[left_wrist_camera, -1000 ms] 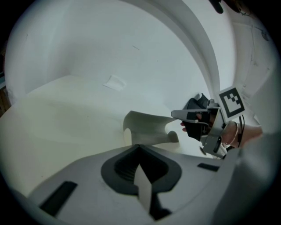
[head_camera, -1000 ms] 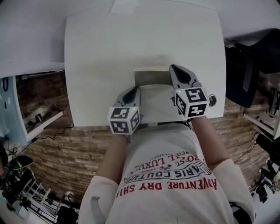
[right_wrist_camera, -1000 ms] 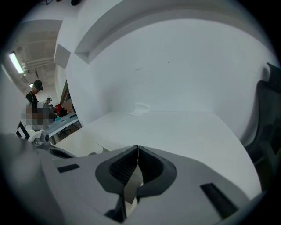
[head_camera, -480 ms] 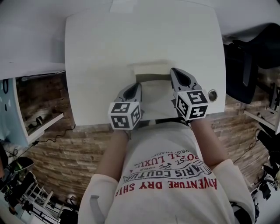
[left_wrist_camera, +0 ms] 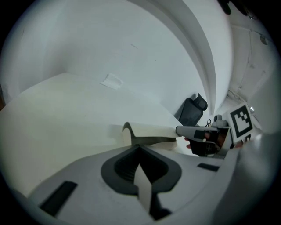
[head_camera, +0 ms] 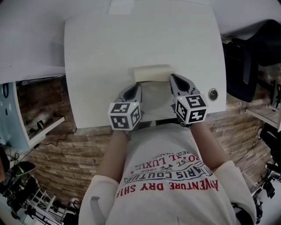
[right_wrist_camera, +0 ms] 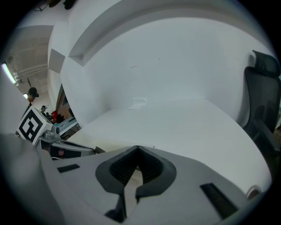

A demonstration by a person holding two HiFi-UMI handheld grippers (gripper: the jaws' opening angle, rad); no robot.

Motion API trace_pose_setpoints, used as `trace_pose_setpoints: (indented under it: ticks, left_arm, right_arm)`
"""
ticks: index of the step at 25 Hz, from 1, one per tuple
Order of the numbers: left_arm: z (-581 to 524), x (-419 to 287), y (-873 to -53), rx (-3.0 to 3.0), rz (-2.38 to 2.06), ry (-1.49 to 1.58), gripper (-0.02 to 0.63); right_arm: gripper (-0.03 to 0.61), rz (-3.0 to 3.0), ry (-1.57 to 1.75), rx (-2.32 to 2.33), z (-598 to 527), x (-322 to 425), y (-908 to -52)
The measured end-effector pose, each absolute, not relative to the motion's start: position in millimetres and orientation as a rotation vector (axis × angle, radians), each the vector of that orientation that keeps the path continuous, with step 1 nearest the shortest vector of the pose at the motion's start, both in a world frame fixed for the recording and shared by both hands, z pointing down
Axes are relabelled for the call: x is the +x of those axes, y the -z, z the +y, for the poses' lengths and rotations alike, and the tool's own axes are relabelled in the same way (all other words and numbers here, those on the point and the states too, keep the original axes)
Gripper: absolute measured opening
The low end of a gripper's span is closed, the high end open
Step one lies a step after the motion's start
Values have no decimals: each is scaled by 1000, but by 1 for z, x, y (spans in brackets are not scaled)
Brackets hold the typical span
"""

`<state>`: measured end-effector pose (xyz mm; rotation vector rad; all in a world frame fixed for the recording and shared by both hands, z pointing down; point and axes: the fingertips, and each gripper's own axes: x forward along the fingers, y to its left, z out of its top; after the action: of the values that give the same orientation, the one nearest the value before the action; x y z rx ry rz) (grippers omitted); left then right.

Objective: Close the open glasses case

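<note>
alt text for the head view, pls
Seen from above, a person holds two grippers at a cream glasses case on a white table: the left gripper at its near-left side, the right gripper at its right end.

White counter, rounded corners, seen from steeply above. A cream glasses case lies near the front edge, long side running left to right. Its nearer, paler part sits between the two claws. The left claw is at the case's left side. The right claw is at the right side, tip against the cream block. A round ringed hole in the counter sits just right of the right claw. A paper slip lies at the far edge. Black chair off to the right. Person's white shirt with red print fills the bottom. Brick-pattern surface below the counter's edge.
</note>
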<state>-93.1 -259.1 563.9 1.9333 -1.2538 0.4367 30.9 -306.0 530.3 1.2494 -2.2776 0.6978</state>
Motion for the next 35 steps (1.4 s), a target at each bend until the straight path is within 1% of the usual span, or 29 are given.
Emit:
trace_pose_setpoints:
  ticks: [5,16,25,30,35]
  left_arm:
    - [-259,-90,-565,1939,-1220,-439,-2]
    - [-248,-87,-568,2000,-1165,-549,-2]
    - [-244,-88,-564,2010,-1159,-530,-2]
    - [-254,-90,-531,2077,-1235,-475,-2]
    - [-270,-88,-463,2219,-1337,-352,-2]
  right_arm:
    - [12,-2248,-722,1263,-301,33,-541]
    - [12,-2246,-804,1283,-297,36,-552]
    - [12,-2227,-779,1291,-298,34,-551]
    - [12,-2292,-737,1293,-296,28,-517]
    - [12,-2399,-580,1306,-292,21,-457]
